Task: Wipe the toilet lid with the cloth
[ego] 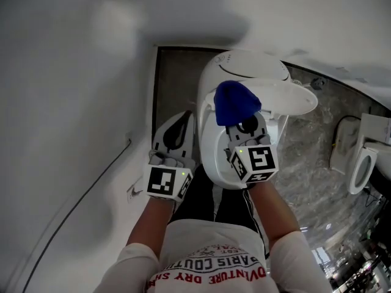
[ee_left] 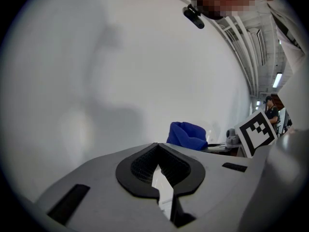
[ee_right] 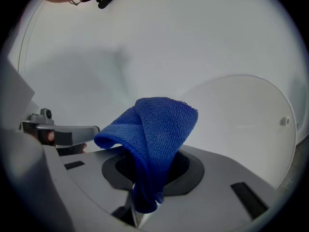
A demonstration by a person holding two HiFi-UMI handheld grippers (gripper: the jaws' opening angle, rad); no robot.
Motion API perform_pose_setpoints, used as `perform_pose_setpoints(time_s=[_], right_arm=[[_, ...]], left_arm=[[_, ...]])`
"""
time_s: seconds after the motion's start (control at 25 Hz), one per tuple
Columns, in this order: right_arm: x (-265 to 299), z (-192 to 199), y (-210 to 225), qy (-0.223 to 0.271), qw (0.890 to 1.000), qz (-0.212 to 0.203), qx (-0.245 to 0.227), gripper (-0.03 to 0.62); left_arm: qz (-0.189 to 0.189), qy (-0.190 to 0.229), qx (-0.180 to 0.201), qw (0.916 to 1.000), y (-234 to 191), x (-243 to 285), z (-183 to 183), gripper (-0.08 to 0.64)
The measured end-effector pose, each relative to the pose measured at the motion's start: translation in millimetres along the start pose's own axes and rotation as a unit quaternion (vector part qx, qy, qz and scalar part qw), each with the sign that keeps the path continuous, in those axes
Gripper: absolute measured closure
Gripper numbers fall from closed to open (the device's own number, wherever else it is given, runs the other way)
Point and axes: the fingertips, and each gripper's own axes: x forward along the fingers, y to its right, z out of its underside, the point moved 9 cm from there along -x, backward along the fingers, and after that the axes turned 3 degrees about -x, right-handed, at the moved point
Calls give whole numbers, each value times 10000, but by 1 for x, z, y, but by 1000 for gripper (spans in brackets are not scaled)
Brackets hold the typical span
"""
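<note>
Two grippers come nearest: the left gripper point(ego: 176, 133), at eight o'clock, has its jaws together on nothing; the right gripper point(ego: 245, 126), near centre, is clamped on the blue cloth point(ego: 235, 101). Beyond, toward two o'clock, stands the toilet lid point(ego: 294, 96) — the cloth seems clear of it, so the wiping looks not yet begun.

Blue cloth point(ego: 236, 102); white toilet lid point(ego: 287, 94).
</note>
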Motion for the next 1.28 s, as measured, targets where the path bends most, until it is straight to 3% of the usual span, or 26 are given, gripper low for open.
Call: perform_pose_setpoints(time_s=[0.24, 0.44, 0.64, 0.8, 1.28], right_arm=[[15, 4, 22, 120, 9998, 137, -42, 505], [13, 2, 39, 111, 9993, 3, -344, 505], [1, -1, 67, 109, 9995, 167, -263, 505], [-16, -5, 101, 67, 9995, 316, -46, 505], [-76, 1, 187, -226, 9969, 694, -296, 505]], left_arm=[[-27, -122, 13, 9999, 4, 5, 13, 554], [-108, -107, -14, 9999, 16, 13, 17, 554], [-158, -126, 10, 9998, 36, 22, 20, 554], [-217, -149, -27, 9996, 60, 29, 23, 554], [-238, -183, -104, 9995, 140, 53, 38, 554]])
